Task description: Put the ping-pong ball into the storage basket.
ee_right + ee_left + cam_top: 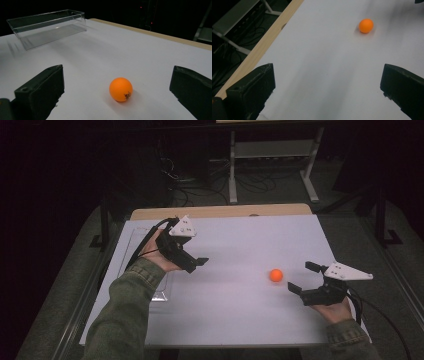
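Your right gripper [302,276] sits low near the right edge of the table [240,320], its 2 blocky black jaws spread wide and holding nothing. In the right gripper view their inner faces look matte and slightly rough, and between them, a little ahead, rests the orange ball [120,89] — smooth, round, with a small dark printed mark low on its side. It lies on the table, touching neither jaw.

From the high view the ball [276,275] lies right of the table's middle, just beside your right gripper's tips and well apart from your left gripper [200,262]. That one you hold raised over the left half, its grey 3-cornered plate on top and its cable trailing back over your hand. In the left gripper view its jaws are also wide apart and empty, with the ball [366,26] far ahead of them.

The table top is a flat, pale, matte sheet; a light wood edge [220,212] shows along the far side.

A clear plastic tray [47,27] — rectangular, thin-walled, glossy, open on top — stands toward the far left in the right gripper view, with nothing in it.
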The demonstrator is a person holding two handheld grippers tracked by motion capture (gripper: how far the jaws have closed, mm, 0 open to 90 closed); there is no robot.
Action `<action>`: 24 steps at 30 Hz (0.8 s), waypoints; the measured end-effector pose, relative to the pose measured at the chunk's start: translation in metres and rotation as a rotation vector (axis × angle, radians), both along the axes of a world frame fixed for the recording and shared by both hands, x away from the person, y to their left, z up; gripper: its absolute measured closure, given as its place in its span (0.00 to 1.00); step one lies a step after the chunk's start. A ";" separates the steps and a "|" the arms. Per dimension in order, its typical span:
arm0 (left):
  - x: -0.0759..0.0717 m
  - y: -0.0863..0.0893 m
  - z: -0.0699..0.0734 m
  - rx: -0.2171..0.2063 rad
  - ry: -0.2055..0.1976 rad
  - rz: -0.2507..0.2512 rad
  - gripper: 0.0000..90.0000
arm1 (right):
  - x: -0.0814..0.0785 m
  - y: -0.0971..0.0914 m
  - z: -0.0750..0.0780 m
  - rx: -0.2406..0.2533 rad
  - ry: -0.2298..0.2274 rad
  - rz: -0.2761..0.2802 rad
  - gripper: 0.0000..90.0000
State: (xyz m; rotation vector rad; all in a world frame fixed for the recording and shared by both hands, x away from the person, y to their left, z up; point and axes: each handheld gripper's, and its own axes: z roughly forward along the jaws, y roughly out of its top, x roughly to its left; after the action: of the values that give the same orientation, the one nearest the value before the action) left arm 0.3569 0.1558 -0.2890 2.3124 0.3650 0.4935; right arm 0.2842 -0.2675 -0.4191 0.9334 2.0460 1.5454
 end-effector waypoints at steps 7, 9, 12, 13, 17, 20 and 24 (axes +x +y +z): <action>0.002 -0.008 -0.001 0.015 -0.002 -0.021 0.00 | -0.001 -0.001 0.001 0.007 0.001 -0.005 0.00; 0.004 -0.012 -0.003 0.027 -0.002 -0.035 0.00 | -0.001 -0.001 0.001 0.011 0.001 -0.004 0.00; 0.005 -0.017 -0.004 0.031 -0.001 -0.045 0.00 | -0.002 -0.001 0.001 0.010 0.001 -0.004 0.00; 0.005 -0.019 -0.004 0.030 0.004 -0.047 0.00 | -0.002 -0.001 0.001 0.010 0.000 -0.004 0.00; 0.007 -0.025 -0.004 0.040 0.001 -0.060 0.00 | -0.002 -0.002 0.001 0.011 -0.003 -0.007 0.00; 0.009 -0.031 -0.003 0.038 0.000 -0.072 0.00 | -0.002 -0.003 0.001 0.014 -0.004 -0.009 0.00; 0.012 -0.038 -0.004 0.035 0.005 -0.077 0.00 | -0.002 -0.003 0.001 0.010 -0.005 -0.006 0.00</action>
State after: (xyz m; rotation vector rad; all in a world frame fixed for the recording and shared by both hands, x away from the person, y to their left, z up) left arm 0.3689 0.1176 -0.2934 2.3524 0.2708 0.4600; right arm 0.2819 -0.2703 -0.4178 0.9372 2.0319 1.5550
